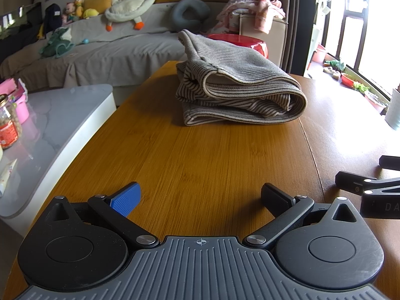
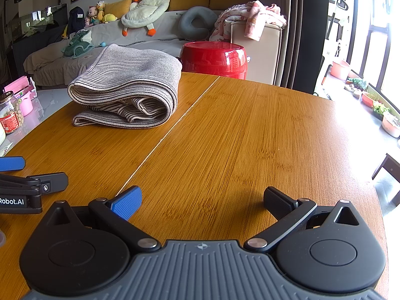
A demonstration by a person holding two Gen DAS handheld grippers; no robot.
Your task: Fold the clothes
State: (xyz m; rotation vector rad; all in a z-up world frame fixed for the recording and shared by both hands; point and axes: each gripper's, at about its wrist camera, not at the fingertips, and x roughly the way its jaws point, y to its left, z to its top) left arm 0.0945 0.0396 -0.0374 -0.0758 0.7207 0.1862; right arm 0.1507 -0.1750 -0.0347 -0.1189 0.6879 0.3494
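On wooden table (image 2: 250, 130), folded striped garment (image 2: 130, 85)

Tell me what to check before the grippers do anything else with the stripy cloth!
1. Left gripper open and empty: ok.
2. Right gripper open and empty: ok.
3. Striped cloth folded into a stack on the wooden table: ok.
4. Fold neat: not ok, the layers look loose and uneven.
5. Bare table between grippers and cloth: ok.
6. Far side of the cloth tidy: cannot tell, hidden.
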